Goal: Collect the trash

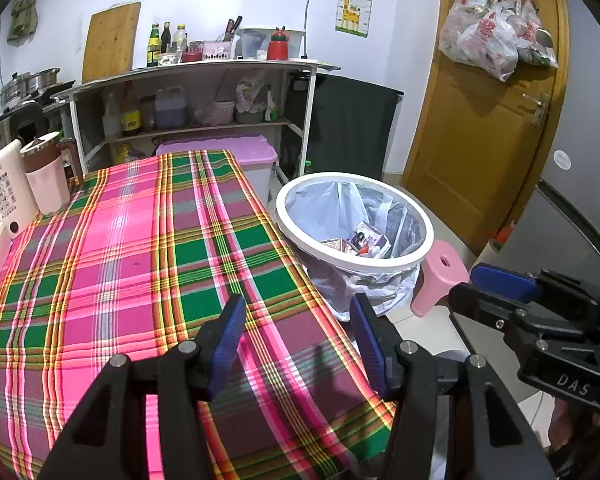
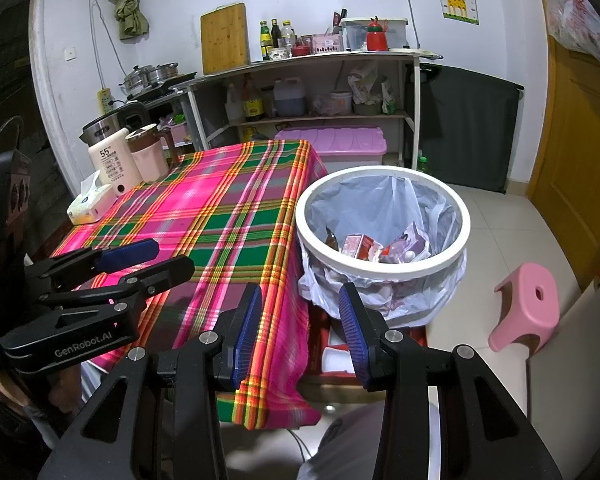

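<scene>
A white-rimmed trash bin [image 1: 380, 266] [image 2: 384, 269] lined with a clear bag stands beside the table's right edge. Several small cartons and wrappers [image 1: 366, 238] [image 2: 380, 246] lie at its bottom. The table wears a pink and green plaid cloth [image 1: 140, 240] [image 2: 220, 208], and I see no trash on it. My left gripper [image 1: 298, 304] [image 2: 168, 256] hovers open over the cloth's near right corner, with nothing between its blue pads. My right gripper [image 2: 300, 294] [image 1: 476, 290] hangs open past the table's corner, in front of the bin, also holding nothing.
A white kettle [image 2: 110, 160], a pink jug [image 2: 148, 156] and a tissue pack [image 2: 92, 204] stand at the table's far left. A pink stool [image 2: 528, 304] sits on the floor right of the bin. Behind are a pink storage box [image 2: 332, 142], a shelf unit and a wooden door [image 1: 480, 120].
</scene>
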The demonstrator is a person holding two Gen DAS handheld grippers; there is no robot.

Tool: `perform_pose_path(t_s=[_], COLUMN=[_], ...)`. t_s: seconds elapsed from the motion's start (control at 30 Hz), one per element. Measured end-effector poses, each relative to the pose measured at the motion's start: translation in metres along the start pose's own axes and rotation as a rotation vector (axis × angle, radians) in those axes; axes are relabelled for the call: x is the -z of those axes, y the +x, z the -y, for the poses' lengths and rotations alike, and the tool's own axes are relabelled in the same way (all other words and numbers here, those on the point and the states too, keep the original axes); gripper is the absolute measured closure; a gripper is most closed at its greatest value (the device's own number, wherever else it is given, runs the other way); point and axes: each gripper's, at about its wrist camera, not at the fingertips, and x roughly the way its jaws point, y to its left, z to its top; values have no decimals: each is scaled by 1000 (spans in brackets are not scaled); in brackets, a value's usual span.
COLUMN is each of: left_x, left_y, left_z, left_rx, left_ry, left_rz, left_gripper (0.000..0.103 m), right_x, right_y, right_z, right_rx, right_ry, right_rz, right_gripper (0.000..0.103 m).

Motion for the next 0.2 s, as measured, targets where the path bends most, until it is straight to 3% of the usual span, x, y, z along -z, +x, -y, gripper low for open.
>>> perform_pose_path(t_s=[0.2], left_x=[0], left_y=[0], left_z=[-1], left_rx=[0], left_ry=[-2], left_rz=[-1], left_gripper=[47], right_x=[0], right_y=[0], right_z=[0], right_rx=[1], right_ry=[0], right_rz=[0], right_gripper=[62])
